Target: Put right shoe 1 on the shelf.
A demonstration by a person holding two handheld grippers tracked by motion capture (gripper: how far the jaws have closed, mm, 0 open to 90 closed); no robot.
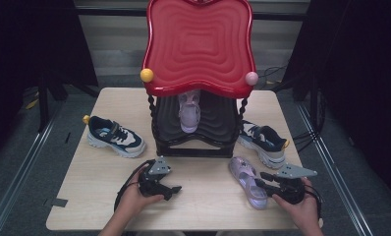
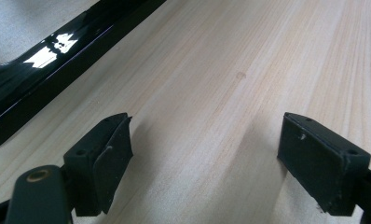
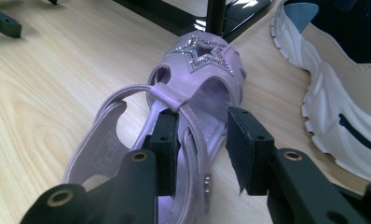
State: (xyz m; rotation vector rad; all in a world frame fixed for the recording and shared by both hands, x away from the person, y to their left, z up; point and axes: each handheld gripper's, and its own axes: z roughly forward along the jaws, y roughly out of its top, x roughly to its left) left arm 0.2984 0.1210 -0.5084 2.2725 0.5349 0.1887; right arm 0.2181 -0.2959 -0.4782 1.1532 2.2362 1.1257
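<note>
Right tongs (image 3: pixel 200 149) straddle sandal (image 3: pixel 183 93) strap, pads apart | left tongs (image 2: pixel 204 158) open — empty

Sneaker (image 3: pixel 342 88) cut off at right edge of right gripper view; second sandal (image 1: pixel 189 110) partly hidden under red rack top (image 1: pixel 198 44), upper centre.

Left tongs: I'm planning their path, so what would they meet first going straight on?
Probably the glossy black base of the shoe rack; the left tongs stand open over bare table, though depth is unclear.
</note>
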